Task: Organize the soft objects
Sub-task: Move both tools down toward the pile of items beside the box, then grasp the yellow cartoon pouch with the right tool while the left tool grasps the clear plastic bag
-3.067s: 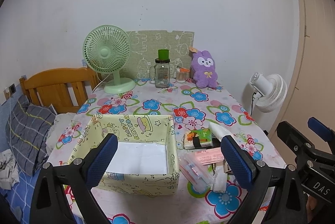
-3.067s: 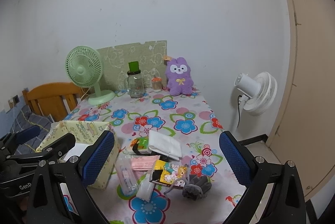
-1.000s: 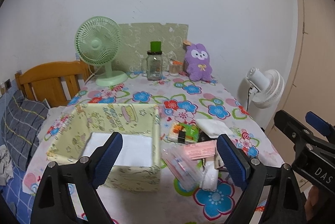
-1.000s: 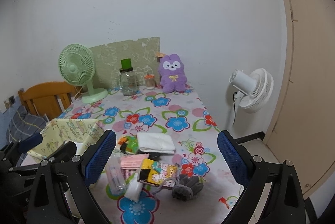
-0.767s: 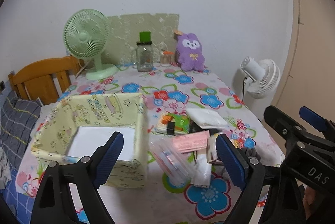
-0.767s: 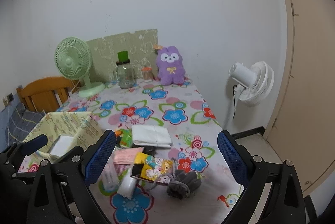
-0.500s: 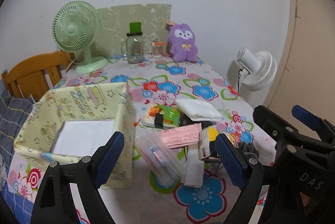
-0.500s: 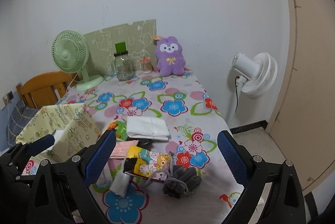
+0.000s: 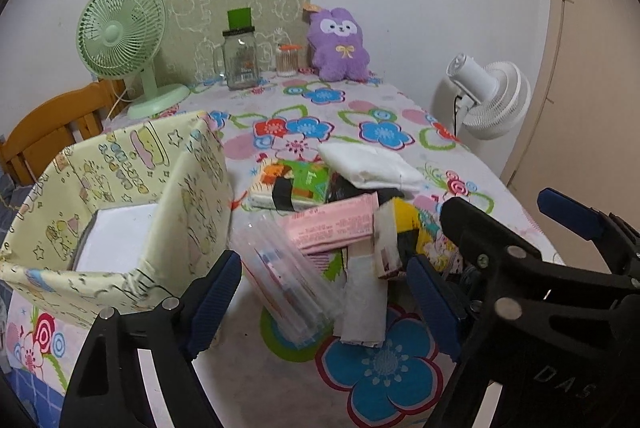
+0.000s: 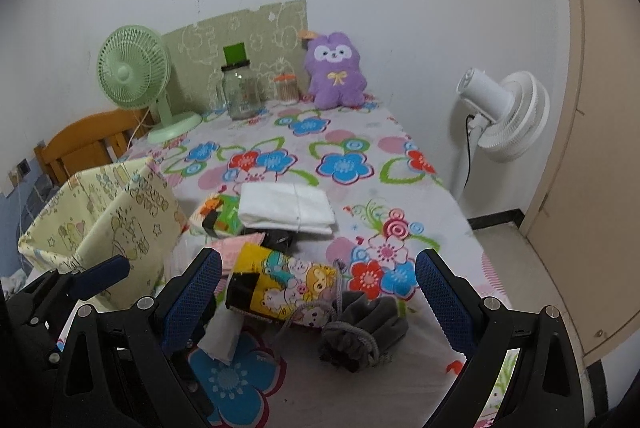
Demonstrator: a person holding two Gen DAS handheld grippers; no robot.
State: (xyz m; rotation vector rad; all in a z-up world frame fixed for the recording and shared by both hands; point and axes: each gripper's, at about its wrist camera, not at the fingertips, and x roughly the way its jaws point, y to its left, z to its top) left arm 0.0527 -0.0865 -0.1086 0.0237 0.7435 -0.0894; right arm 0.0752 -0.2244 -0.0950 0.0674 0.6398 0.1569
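A pile of soft items lies on the flowered tablecloth: a clear plastic packet (image 9: 288, 288), a pink pack (image 9: 332, 224), a green-orange tissue pack (image 9: 296, 180), a folded white cloth (image 9: 372, 168), a yellow cartoon pouch (image 10: 280, 288) and a grey drawstring bag (image 10: 360, 332). A yellow fabric box (image 9: 120, 212) stands left of the pile, holding a white sheet. My left gripper (image 9: 326, 302) is open over the clear packet. My right gripper (image 10: 318, 302) is open over the pouch and grey bag. Both are empty.
At the table's far end stand a green desk fan (image 9: 124, 44), a glass jar (image 9: 240, 56), a small swab jar (image 9: 288, 60) and a purple plush bunny (image 9: 340, 46). A white floor fan (image 10: 504, 116) stands right of the table. A wooden chair (image 9: 48, 132) is at the left.
Both grippers have moved forward and down toward the pile, which now sits between their fingers. The box has shifted left in both views. Nothing has been grasped.
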